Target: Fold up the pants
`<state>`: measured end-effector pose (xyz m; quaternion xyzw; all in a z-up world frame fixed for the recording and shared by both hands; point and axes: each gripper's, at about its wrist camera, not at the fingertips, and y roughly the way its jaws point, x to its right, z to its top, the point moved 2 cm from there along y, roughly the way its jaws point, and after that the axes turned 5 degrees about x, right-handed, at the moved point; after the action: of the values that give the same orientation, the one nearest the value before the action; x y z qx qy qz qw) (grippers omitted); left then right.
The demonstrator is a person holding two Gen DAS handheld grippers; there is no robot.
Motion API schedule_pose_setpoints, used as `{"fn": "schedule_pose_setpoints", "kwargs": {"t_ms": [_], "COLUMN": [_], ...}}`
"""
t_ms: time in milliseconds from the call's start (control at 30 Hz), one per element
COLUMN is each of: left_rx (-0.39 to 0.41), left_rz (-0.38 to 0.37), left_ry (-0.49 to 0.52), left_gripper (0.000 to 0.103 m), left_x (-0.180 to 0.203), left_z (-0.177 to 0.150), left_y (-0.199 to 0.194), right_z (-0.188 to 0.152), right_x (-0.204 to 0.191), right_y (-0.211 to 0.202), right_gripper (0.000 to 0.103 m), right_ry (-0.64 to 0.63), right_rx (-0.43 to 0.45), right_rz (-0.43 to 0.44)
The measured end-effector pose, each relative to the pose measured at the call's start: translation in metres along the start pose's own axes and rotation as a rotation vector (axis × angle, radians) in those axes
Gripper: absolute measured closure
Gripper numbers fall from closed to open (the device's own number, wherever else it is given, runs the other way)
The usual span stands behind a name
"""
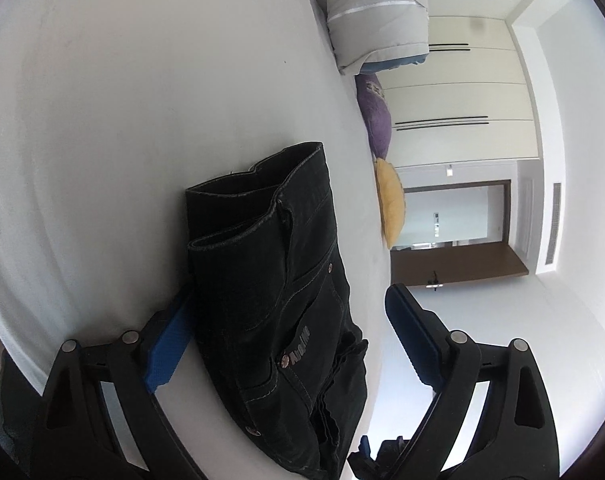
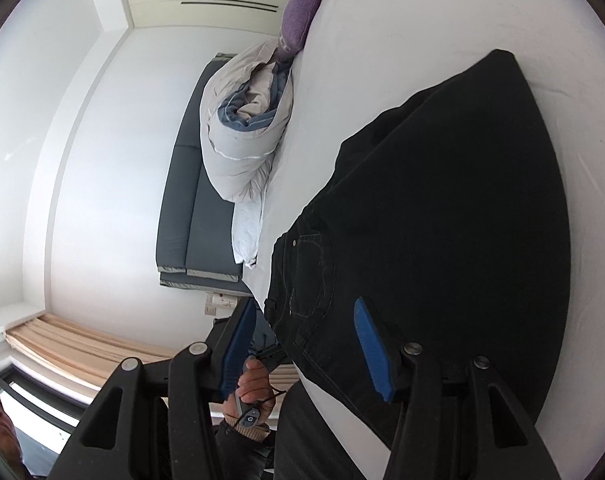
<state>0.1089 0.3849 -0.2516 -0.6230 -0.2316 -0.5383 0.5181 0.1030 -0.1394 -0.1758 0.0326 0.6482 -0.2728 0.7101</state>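
Lying folded on the white bed [image 1: 142, 120], black pants [image 1: 270, 280] show rivets.

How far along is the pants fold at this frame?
Looks nearly finished: the black jeans lie in a compact stacked bundle on the white bed, hems on top. Nothing is gripped; left tool and right tool straddle the bundle, open. What remains is likely only tidying or withdrawing.

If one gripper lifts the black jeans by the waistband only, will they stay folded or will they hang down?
The black jeans probably hang down and unfold: the layers lie loose, with the hems slumped over each other. The denim looks thick with heavy seams, so likely rather heavy and slightly stiff, not slippery. Pushed on the white bed sheet, they would probably bunch rather than slide.
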Motion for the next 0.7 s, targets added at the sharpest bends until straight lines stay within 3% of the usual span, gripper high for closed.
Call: {"fn": "schedule_pose_setpoints", "kwargs": {"t_ms": [67, 100, 133, 267, 333, 500, 633, 700], "left_rx": [-0.008, -0.010, -0.013, -0.005, 0.002, 0.023, 0.042, 0.046], "left_rz": [0.017, 0.020, 0.013, 0.024, 0.027, 0.060, 0.081, 0.095], "left_ry": [0.001, -0.017, -0.041, -0.065, -0.086, -0.084, -0.057, -0.032], "left_gripper": [0.045, 0.063, 0.071, 0.073, 0.080, 0.087, 0.088, 0.089], "left_x": [-0.001, -0.003, -0.007, -0.014, -0.016, -0.016, -0.008, 0.000], "left_z": [0.000, 0.002, 0.002, 0.003, 0.003, 0.002, -0.002, 0.000], "left_y": [0.004, 0.009, 0.010, 0.015, 0.013, 0.008, 0.005, 0.006], "right_z": [0.003, 0.003, 0.004, 0.003, 0.002, 0.001, 0.001, 0.001], "right_x": [0.004, 0.006, 0.006, 0.008, 0.013, 0.022, 0.025, 0.028], "right_y": [0.000, 0.000, 0.001, 0.007, 0.011, 0.020, 0.021, 0.021], "right_gripper": [0.047, 0.047, 0.047, 0.047, 0.047, 0.063, 0.066, 0.074], "right_ry": [0.011, 0.013, 0.011, -0.004, -0.003, -0.012, -0.003, 0.002], "right_rx": [0.008, 0.007, 0.004, -0.027, -0.039, -0.066, -0.065, -0.067], "right_rz": [-0.005, -0.012, -0.016, -0.048, -0.078, -0.187, -0.197, -0.215]}}
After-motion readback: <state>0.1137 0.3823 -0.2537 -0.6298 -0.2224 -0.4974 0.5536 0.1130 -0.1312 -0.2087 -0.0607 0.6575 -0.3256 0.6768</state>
